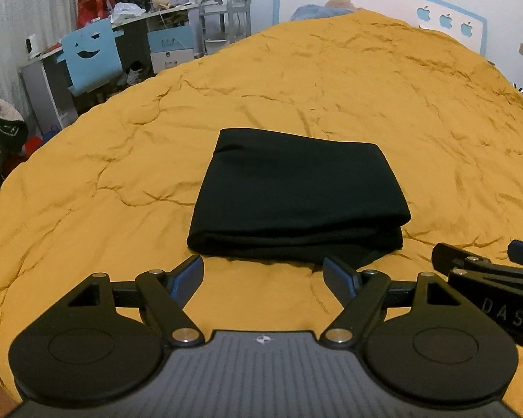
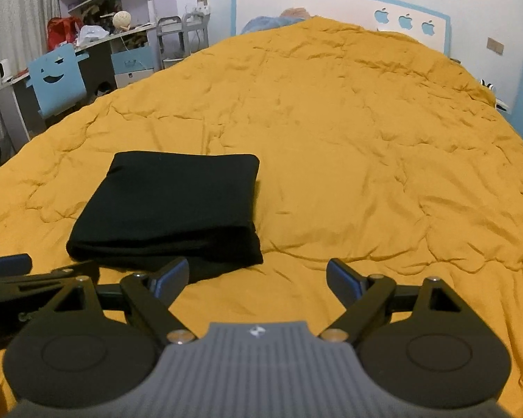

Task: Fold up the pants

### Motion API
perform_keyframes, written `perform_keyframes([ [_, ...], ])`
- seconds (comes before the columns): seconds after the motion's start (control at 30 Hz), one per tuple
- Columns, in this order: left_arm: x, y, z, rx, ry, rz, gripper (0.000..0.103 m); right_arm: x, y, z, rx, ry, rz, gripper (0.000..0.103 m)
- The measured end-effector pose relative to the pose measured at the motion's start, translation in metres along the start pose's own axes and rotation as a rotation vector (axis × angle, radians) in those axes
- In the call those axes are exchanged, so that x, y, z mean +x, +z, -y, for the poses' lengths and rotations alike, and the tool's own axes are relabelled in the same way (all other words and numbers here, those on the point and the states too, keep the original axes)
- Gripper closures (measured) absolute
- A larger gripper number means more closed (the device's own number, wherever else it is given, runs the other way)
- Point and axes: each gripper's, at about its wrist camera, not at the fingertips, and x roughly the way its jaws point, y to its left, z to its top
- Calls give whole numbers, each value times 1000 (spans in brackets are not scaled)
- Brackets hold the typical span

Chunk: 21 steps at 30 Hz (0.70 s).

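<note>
Black pants [image 1: 296, 198] lie folded into a compact rectangle on the mustard-yellow bedspread [image 1: 122, 160]. In the right wrist view the pants [image 2: 167, 209] sit left of centre. My left gripper [image 1: 263, 273] is open and empty, just in front of the near edge of the pants. My right gripper [image 2: 258, 278] is open and empty, near the right front corner of the pants, over bare bedspread [image 2: 366, 174]. The right gripper also shows at the right edge of the left wrist view [image 1: 484, 271]. The left gripper shows at the left edge of the right wrist view [image 2: 35, 271].
A white and blue headboard [image 1: 366, 3] stands at the far end of the bed. A blue chair [image 1: 87, 55], a cluttered desk [image 1: 150, 14] and shelves stand beyond the bed's left side. A dark bag [image 1: 3, 132] sits at far left.
</note>
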Motion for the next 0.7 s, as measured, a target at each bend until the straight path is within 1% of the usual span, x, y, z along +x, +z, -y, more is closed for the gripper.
perform_keyframes([
  [0.23, -1, -2, 2, 5, 1, 0, 12, 1, 0, 5, 20, 3, -15, 21],
  [0.7, 0, -1, 5, 14, 6, 4, 12, 1, 1, 5, 31, -12, -18, 21],
])
